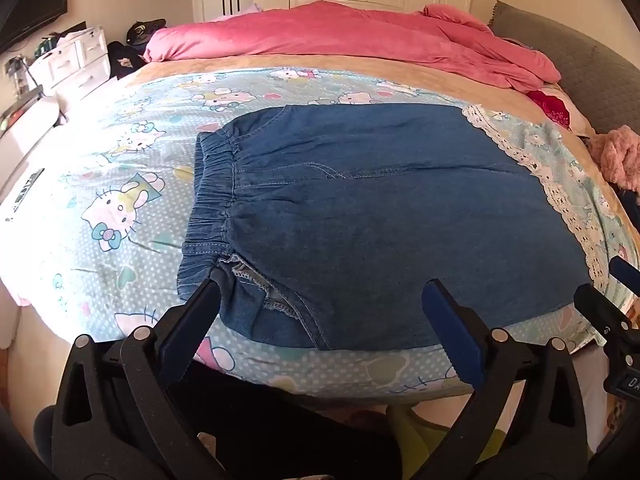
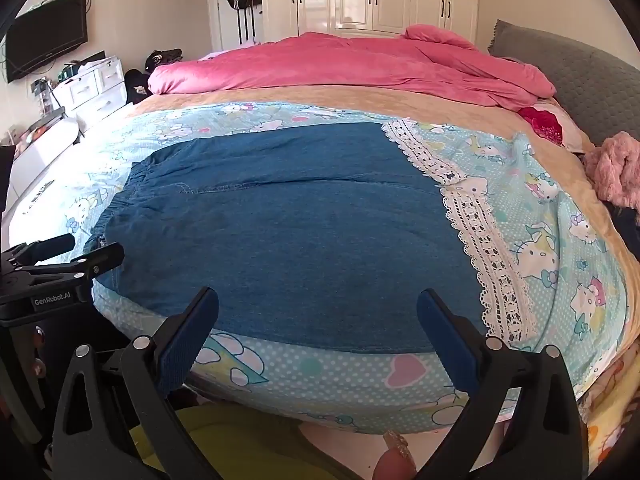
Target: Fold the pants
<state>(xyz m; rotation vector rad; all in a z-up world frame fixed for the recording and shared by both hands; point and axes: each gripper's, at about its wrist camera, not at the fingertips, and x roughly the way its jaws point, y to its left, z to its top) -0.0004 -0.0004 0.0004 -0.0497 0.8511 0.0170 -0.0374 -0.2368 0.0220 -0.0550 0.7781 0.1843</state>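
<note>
Presently the denim pants (image 1: 360,208) lie flat on the cartoon-print sheet (image 1: 120,184) near the bed's front edge (waistband left, lace hems (image 2: 480,240) right). Left gripper (image 1: 322,292) and right gripper (image 2: 318,304) hover over the near edge, fingers wide, holding nothing.

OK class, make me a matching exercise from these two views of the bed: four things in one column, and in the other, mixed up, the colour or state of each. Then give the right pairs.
Column one:
1. pants
2. duvet
3. lace trim
4. left tongs

Column two:
A. white, along the hem ends of the legs
B. open, holding nothing
C. blue denim, spread flat on the cartoon-cat sheet
D. pink, bunched at the far side of the bed

Pairs: 1-C, 2-D, 3-A, 4-B
</note>
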